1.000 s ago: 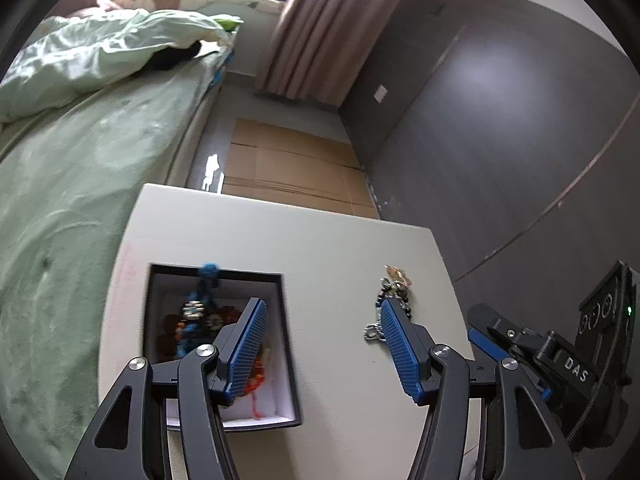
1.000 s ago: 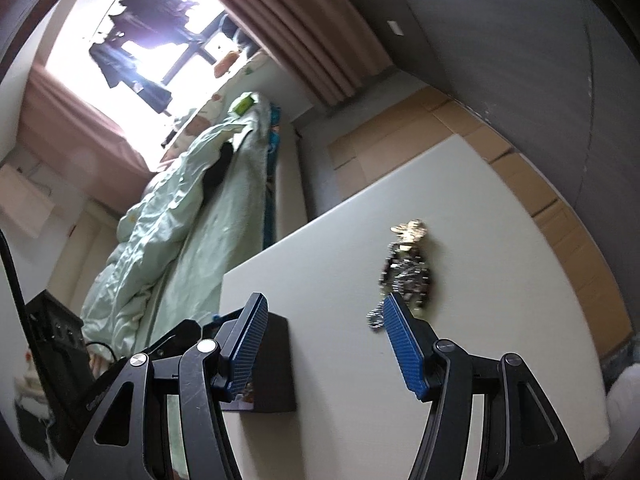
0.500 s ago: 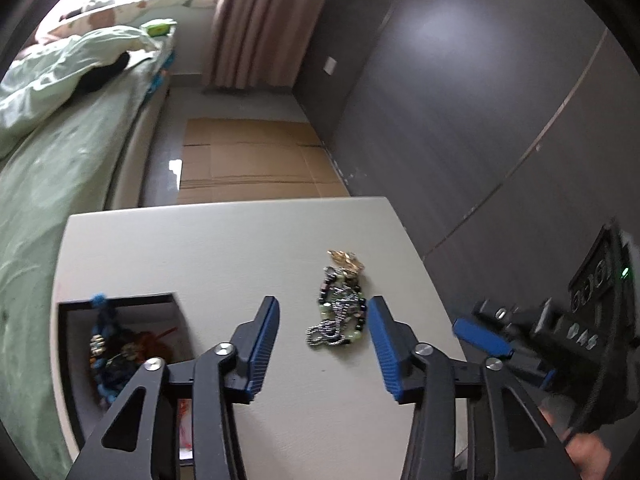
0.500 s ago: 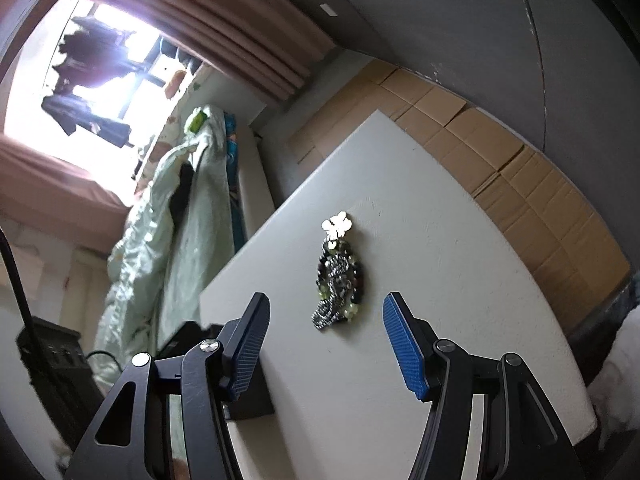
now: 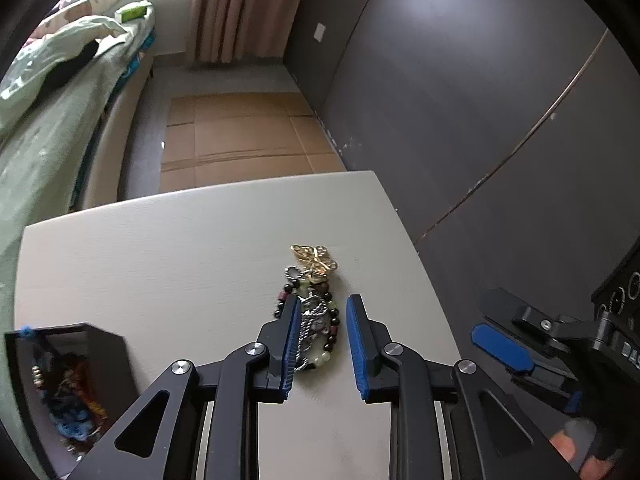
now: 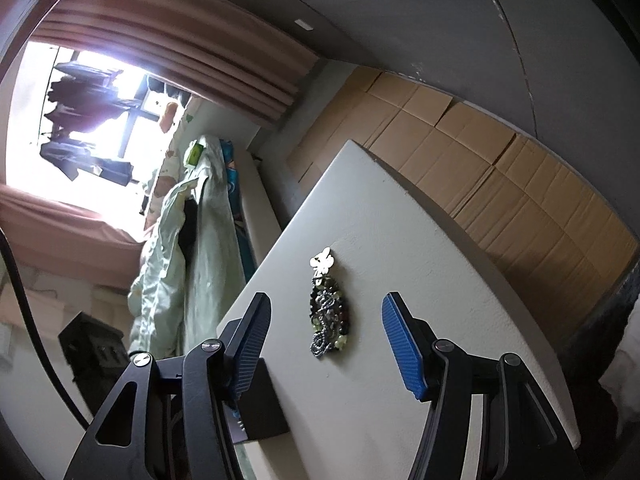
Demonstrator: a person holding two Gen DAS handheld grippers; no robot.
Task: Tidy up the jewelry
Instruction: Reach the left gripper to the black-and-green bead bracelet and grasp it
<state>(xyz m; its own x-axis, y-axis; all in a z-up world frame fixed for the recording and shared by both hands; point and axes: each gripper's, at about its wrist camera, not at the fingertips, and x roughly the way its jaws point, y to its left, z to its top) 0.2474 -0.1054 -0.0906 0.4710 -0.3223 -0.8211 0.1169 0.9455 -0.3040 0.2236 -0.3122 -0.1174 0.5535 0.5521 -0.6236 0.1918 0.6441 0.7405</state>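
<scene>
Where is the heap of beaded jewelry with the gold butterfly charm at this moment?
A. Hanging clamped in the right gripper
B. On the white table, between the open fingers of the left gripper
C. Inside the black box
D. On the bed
B: the jewelry heap lies on the white table, with the left gripper straddling it, jaws apart; the black box sits off to the side and the right gripper is open and apart from the heap.

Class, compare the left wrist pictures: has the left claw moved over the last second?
Yes. The left claw has swung right, away from the black box, and now straddles the jewelry pile on the table, jaws narrower.
</scene>
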